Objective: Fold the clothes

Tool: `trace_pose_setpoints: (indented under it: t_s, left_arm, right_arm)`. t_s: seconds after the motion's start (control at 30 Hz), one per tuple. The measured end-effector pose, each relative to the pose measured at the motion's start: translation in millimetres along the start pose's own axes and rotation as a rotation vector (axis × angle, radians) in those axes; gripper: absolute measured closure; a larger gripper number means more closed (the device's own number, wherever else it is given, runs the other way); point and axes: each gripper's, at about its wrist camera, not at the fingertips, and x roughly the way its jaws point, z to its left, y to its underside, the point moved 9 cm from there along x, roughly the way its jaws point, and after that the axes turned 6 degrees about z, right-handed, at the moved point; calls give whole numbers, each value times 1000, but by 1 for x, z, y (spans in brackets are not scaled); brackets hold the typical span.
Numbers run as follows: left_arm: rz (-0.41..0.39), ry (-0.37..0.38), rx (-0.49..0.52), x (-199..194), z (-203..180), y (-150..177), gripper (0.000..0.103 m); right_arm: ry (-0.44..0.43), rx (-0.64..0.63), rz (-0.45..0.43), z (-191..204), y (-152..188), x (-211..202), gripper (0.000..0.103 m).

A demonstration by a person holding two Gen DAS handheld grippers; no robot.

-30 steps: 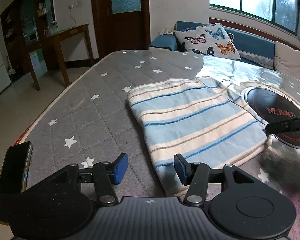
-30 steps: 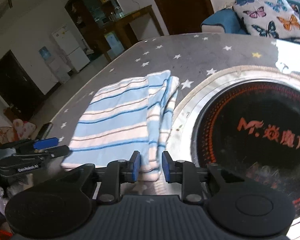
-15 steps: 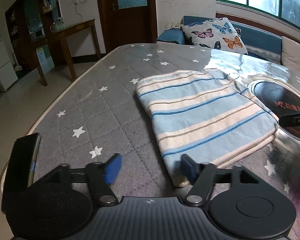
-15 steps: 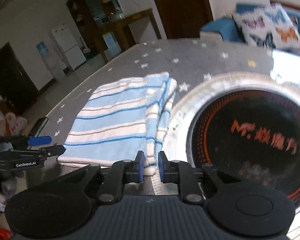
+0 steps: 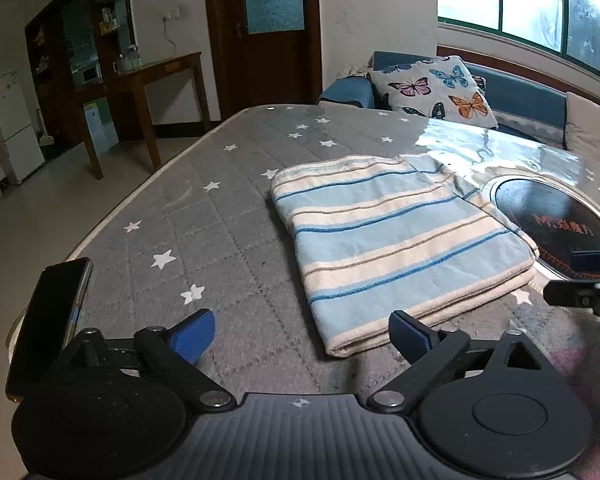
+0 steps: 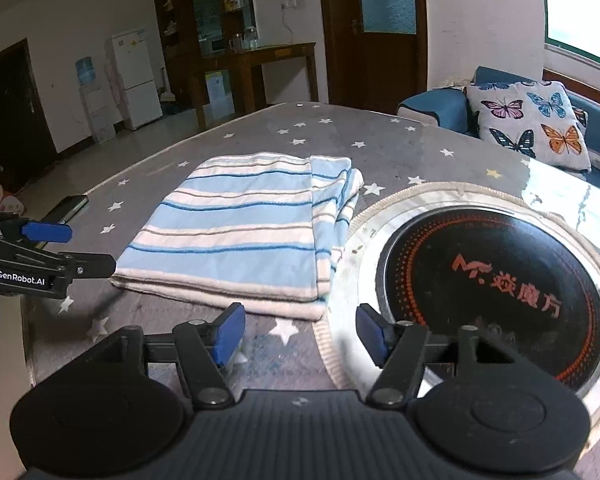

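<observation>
The folded striped cloth [image 5: 396,248] lies just ahead of both tongs. Only the right wrist view shows its layered edge beside the round cooktop [image 6: 496,280]. Left gripper [image 5: 300,334] and right gripper [image 6: 300,334] have just been opening; both now gape empty, having let go of the cloth's near corners.

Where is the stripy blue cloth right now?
The striped cloth lies folded on the grey star-patterned table cover, in the middle of both wrist views, right beside the round black cooktop on its right.
</observation>
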Motion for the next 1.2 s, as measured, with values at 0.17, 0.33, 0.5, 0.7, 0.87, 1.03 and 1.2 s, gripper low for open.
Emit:
trace_pose_setpoints:
  t_s: [0.17,0.33,0.5,0.7,0.87,1.03,1.2]
  left_arm:
    - [-1,10,-8,-2,-4,7,1]
    - [-25,32,-5,-8,-13,11,0]
    - [-30,39,-9,-10,-18,14,0]
    - [-21,23,-16,-10,-19,19,0]
    - [-8,-5,-17,-9,-19,24,0]
    - [9,-22,-40,-8,-16,29,0]
    - [16,-37,-44,-9,-15,34,0]
  right_arm:
    - [6,15,-22,3,9,-6,17]
    - [-10,31,-34,10,16,-10,11]
    - [-5,33,-48,16,22,-14,5]
    - [12,48,-51,20,27,-15,0]
    - [20,45,-52,24,27,-15,0]
    - [31,58,-53,25,29,-15,0]
    - [56,72,-47,24,30,-13,0]
